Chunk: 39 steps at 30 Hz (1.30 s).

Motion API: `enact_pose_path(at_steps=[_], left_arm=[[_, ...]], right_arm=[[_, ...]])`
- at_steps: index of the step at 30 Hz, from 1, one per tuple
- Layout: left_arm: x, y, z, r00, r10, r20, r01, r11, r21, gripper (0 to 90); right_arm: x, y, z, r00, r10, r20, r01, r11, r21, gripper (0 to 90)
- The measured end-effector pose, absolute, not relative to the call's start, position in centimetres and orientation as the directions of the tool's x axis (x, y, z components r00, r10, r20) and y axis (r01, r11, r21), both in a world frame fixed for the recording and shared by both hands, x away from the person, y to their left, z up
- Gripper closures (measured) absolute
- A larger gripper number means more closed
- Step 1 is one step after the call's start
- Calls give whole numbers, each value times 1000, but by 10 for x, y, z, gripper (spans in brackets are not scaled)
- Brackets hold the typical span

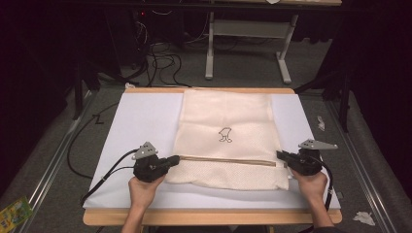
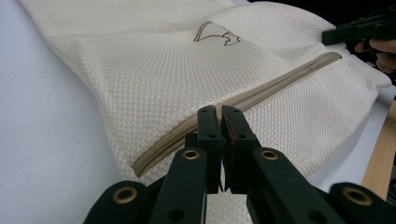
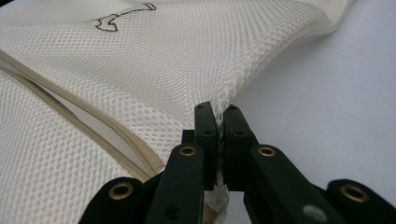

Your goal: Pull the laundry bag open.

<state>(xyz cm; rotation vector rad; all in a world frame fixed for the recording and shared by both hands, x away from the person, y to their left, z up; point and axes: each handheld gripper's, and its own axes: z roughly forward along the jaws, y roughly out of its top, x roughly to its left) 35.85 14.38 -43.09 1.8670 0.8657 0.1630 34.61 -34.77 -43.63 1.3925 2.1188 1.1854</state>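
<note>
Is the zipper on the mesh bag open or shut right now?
Partly open. On the mesh bag, the zipper gapes near the right gripper. In the left gripper view the zipper looks closed along the stretch visible there.

The mesh bag (image 1: 228,138) lies flat on the surface (image 1: 141,121), between the left hand-held gripper (image 1: 174,160) and the right hand-held gripper (image 1: 280,155). Its zipper (image 1: 223,160) runs from one hand-held gripper across to the other (on the near part of the bag). The small drawing (image 1: 224,135) lies beyond the zipper, farther from both. Each hand-held gripper meets a side edge of the bag.
</note>
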Motion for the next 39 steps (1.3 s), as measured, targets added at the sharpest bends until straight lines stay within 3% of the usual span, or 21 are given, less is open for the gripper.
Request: enact_pose_path(at_steps=[39], left_arm=[[359,172,-430,677,692,-252,502,-183,845,871]], right_arm=[[349,-344,-430,-467,877,118,560,190,806,880]])
